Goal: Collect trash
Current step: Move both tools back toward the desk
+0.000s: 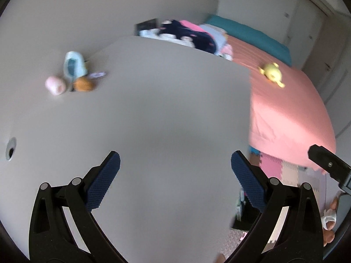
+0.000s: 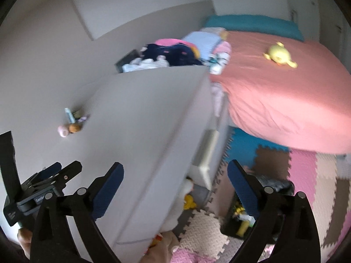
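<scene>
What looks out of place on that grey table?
A small cluster of litter sits alone near the table's far left edge: a pale blue wrapper, a pink lump, an orange-brown lump. The view is too blurred to identify them.

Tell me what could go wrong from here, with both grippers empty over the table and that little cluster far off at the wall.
1. Both views are blurred, so the pieces in the small cluster are hard to tell apart; a grab may take the wrong one.
2. The left gripper and right gripper hang close together, both open and empty; reaching together, they could collide.
3. The yellow plush toy on the pink bed is likely no trash.
</scene>
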